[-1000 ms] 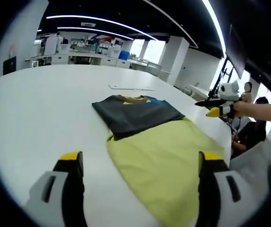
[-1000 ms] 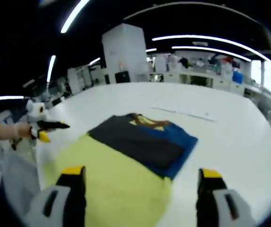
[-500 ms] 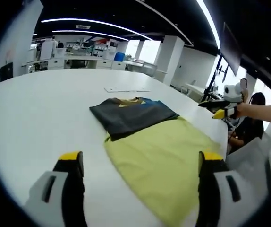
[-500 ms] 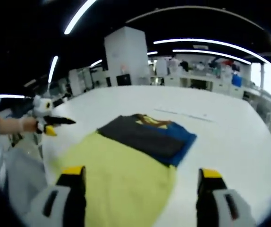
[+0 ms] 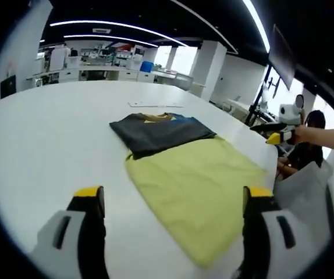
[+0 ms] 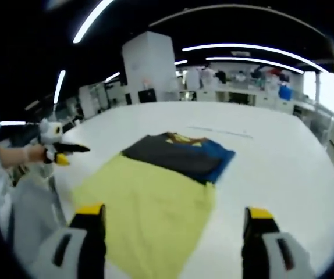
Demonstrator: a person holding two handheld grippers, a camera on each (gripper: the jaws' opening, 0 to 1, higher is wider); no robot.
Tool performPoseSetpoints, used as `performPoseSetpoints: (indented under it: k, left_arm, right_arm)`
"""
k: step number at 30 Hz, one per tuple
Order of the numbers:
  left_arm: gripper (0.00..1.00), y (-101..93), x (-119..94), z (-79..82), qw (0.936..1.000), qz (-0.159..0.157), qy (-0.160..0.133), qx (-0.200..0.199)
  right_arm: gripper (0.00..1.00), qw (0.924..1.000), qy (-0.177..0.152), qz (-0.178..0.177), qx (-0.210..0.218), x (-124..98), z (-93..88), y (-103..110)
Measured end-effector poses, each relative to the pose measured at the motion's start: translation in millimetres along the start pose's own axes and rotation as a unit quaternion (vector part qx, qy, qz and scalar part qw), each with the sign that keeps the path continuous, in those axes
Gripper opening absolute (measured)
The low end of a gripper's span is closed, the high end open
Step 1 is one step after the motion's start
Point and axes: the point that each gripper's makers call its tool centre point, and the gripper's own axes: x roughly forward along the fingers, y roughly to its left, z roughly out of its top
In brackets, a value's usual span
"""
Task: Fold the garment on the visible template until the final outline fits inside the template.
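Currently we hold the left gripper (image 5: 170,229) and right gripper (image 6: 170,235) spread wide and empty above the yellow template (image 5: 196,177); the folded garment (image 5: 158,131) overhangs its far edge, so careless dragging could unfold it.

Yellow-tipped black fingers (image 5: 89,216), white housings

The garment (image 5: 161,132) is dark grey with blue and a yellow patch; the template (image 5: 199,189) is plain yellow-green; the surface (image 5: 45,145) is white.
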Motion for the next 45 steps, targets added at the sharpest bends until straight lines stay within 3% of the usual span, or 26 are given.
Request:
performPoseSetpoints:
  k: [5, 10, 17, 19, 23, 27, 29, 38, 45]
  left_arm:
    - [0.88, -3.8, -4, -16.8, 0.9999, -0.002, 0.014, -0.008]
    - [0.82, -8.1, -10, -35.8, 0.9992, -0.008, 0.035, -0.019]
    - [0.73, -4.8, -21, -58.5, 0.9978, -0.005, 0.055, -0.037]
    - [0.68, -11.9, -23, -61.9, 0.9973, -0.008, 0.061, -0.04]
    - [0.6, -7.4, -25, -75.9, 0.9957, -0.009, 0.077, -0.052]
    - [0.52, -9.1, -29, -84.8, 0.9942, -0.013, 0.089, -0.06]
    - [0.45, -12.0, -32, -90.1, 0.993, -0.017, 0.096, -0.066]
    - [0.3, -26.2, -34, -97.1, 0.9892, -0.039, 0.107, -0.092]
    - [0.16, -32.0, -31, -101.8, 0.9855, -0.057, 0.112, -0.115]
  right_arm:
    - [0.9, 0.9997, 0.025, -0.001, 0.007, -6, -20.7, 3]
    - [0.81, 0.9971, 0.061, -0.005, 0.045, -12, -52.9, 3]
    - [0.68, 0.9941, 0.096, -0.013, 0.049, -21, -85.7, 3]
    - [0.65, 0.9935, 0.099, -0.014, 0.055, -22, -90.3, 3]
    - [0.59, 0.9921, 0.107, -0.015, 0.064, -26, -99.3, 5]
    - [0.45, 0.9913, 0.114, -0.005, 0.067, -29, -105.4, 12]
    - [0.43, 0.9894, 0.117, 0.006, 0.087, -29, -109.4, 17]
    - [0.27, 0.9856, 0.129, 0.016, 0.109, -32, -123.5, 22]
    - [0.17, 0.9825, 0.125, 0.021, 0.137, -30, -124.5, 27]
